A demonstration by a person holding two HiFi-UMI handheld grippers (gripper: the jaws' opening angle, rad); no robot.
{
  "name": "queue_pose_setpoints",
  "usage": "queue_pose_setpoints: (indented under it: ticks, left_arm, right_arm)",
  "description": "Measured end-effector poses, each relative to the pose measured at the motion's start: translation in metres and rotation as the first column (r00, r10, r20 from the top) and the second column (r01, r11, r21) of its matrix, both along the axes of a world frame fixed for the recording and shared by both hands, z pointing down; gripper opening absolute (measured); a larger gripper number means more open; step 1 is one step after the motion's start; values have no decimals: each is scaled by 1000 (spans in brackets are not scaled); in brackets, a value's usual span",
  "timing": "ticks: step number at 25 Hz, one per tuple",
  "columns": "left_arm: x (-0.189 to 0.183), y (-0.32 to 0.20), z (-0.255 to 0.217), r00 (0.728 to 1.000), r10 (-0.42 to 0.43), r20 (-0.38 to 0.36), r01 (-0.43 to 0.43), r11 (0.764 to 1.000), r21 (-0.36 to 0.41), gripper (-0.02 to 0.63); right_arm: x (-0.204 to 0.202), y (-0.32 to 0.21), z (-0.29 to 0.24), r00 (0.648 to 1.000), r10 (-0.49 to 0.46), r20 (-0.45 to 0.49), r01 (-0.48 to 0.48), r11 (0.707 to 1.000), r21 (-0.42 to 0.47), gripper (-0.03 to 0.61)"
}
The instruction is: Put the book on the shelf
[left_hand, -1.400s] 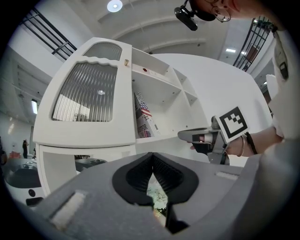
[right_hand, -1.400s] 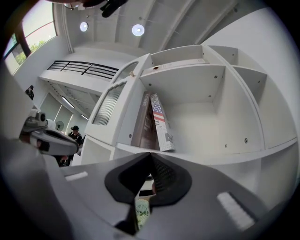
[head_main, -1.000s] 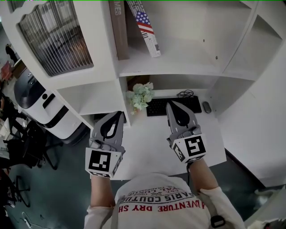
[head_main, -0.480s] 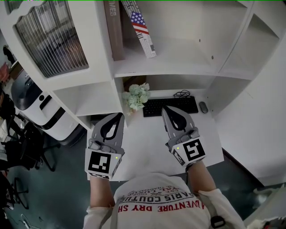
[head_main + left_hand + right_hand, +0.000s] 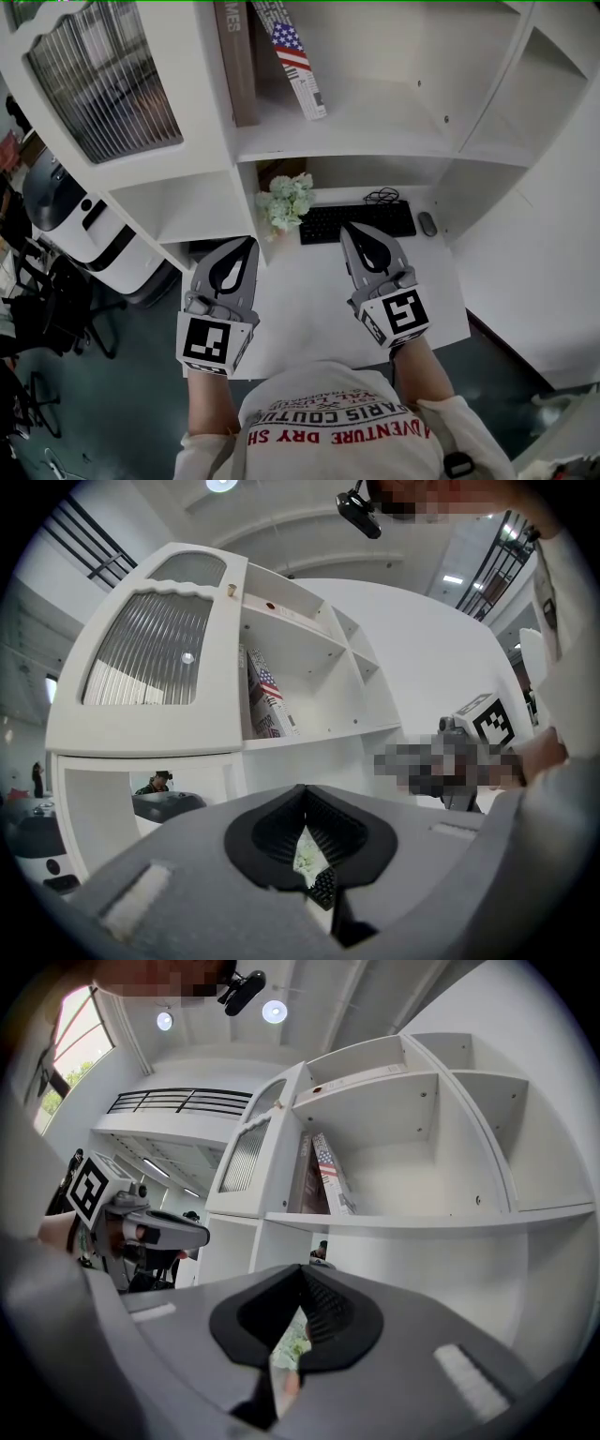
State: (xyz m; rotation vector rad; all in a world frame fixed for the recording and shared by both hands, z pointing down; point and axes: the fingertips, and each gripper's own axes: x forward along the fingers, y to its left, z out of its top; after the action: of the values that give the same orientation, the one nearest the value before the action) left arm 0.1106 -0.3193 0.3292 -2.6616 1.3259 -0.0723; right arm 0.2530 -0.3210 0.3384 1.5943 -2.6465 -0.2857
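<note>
A book with a stars-and-stripes cover (image 5: 298, 61) leans on the upper shelf (image 5: 375, 131) against a tall brown book (image 5: 242, 66). It also shows in the left gripper view (image 5: 267, 700) and in the right gripper view (image 5: 333, 1171). My left gripper (image 5: 246, 246) hangs over the desk's left edge, shut, with nothing in it. My right gripper (image 5: 354, 230) is level with it near the keyboard, also shut and holding nothing. Both point towards the shelf unit, well below the books. Each gripper's own view, left gripper (image 5: 305, 794) and right gripper (image 5: 302, 1274), shows its jaws closed.
On the white desk (image 5: 309, 300) lie a black keyboard (image 5: 356, 221), a mouse (image 5: 427, 224) and a small pale plant (image 5: 287, 201). A cabinet door with ribbed glass (image 5: 103, 84) is at the upper left. A white machine (image 5: 75, 220) stands on the floor to the left.
The whole scene has slid slightly left in the head view. Both grippers stay shut and side by side over the desk, almost where they were.
</note>
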Motion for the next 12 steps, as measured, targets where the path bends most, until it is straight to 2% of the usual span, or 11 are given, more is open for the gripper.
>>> queue_pose_setpoints:
  ticks: [12]
  left_arm:
    - [5,-1,7,1000,8,-15,-8,1000,-12,2]
  right_arm:
    - [0,-3,4,1000,-16,19,16,1000,-2,0]
